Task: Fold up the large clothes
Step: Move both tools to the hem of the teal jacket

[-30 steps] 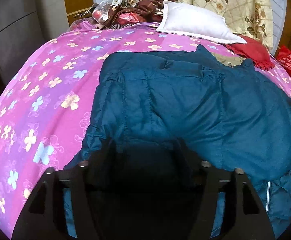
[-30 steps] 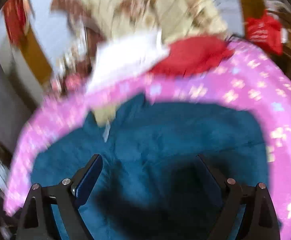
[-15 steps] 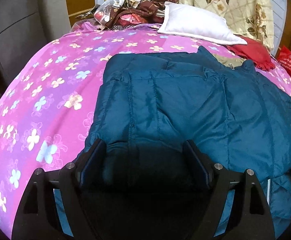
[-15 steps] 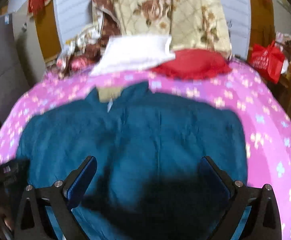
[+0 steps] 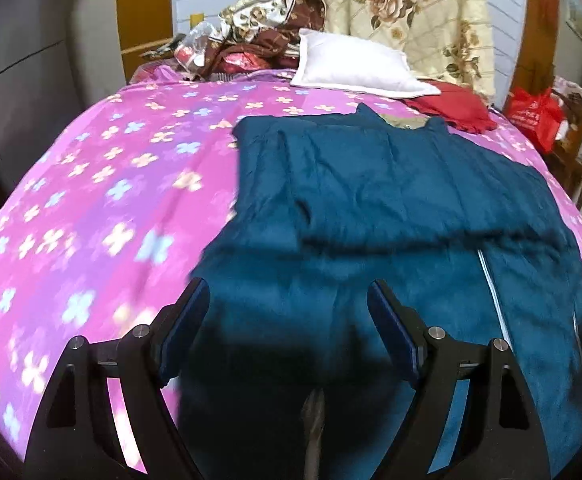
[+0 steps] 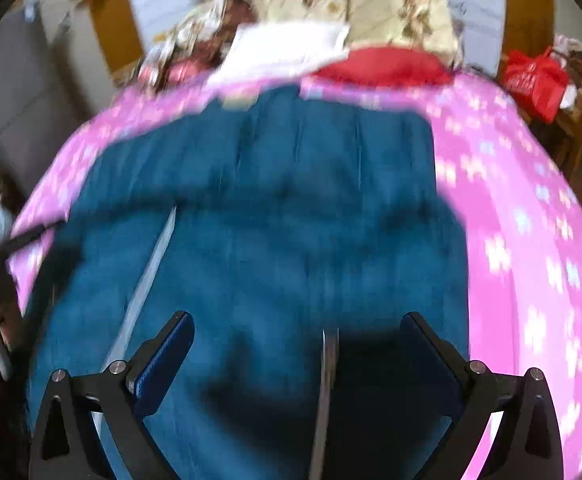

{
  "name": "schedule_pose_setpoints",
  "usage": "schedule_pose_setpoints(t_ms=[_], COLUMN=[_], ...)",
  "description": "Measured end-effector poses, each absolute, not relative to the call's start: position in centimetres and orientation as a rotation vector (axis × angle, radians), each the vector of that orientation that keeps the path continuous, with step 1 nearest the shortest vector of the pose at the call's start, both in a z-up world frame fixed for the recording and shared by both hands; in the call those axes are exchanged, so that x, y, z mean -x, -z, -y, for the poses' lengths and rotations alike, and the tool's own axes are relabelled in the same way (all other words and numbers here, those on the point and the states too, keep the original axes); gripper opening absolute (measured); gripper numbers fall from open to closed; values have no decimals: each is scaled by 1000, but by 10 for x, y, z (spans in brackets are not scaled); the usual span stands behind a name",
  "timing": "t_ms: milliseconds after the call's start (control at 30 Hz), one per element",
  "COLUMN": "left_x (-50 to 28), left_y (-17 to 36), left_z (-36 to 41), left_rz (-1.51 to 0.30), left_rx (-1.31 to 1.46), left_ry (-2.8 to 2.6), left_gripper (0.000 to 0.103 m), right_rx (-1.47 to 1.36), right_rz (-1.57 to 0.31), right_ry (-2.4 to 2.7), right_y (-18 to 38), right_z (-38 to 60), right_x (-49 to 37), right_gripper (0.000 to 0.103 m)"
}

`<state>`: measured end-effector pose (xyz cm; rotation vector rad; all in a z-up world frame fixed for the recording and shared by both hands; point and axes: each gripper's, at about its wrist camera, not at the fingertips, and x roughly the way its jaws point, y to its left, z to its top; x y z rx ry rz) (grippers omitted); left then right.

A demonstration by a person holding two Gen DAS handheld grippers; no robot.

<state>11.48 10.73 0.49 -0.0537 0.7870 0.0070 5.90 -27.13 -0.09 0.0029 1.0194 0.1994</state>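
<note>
Left gripper (image 5: 287, 312) wide, jaws just been opening, nothing between them, above near left edge of jacket (image 5: 391, 208). Right gripper (image 6: 297, 344) wide, empty, over near hem. Jacket teal, quilted, flat on pink floral bedspread (image 5: 91, 200), sleeve folded across front, pale zipper (image 5: 491, 288) showing, collar far.

Both wrist views (close, tilted down) face headboard, sharing jacket (image 5: 391, 200), pillow (image 5: 351, 66).
</note>
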Motion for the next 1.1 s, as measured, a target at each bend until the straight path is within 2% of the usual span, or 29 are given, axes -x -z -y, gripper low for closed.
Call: schedule_pose_setpoints(t_ms=[100, 133, 200, 433, 633, 800, 933, 1000, 1100], left_x=[-79, -67, -45, 25, 44, 54, 59, 57, 51], left_y=[-3, -4, -8, -25, -19, -51, -79, -71, -30], left_z=[-123, -128, -132, -154, -203, -233, -248, -253, -246], left_rz=[-798, -804, -810, -819, -871, -821, -756, -772, -866], left_rx=[112, 139, 149, 135, 226, 302, 230, 211, 213], left_ry=[-21, -25, -15, 14, -64, -76, -113, -136, -94], left_gripper=[82, 82, 82, 82, 82, 82, 82, 84, 84], right_rx=[114, 128, 99, 63, -79, -154, -244, -276, -293], right_rz=[-1108, -1081, -1034, -1046, -891, -912, -976, -955, -962], right_ry=[-222, -231, -236, -225, -169, -194, -189, -221, -360], right_y=[42, 48, 48, 32, -4, 11, 35, 38, 41], right_z=[271, 274, 282, 307, 363, 383, 392, 391, 379], right_x=[-15, -6, 9, 45, 96, 117, 109, 109, 111], right_gripper=[102, 103, 103, 103, 103, 103, 102, 103, 103])
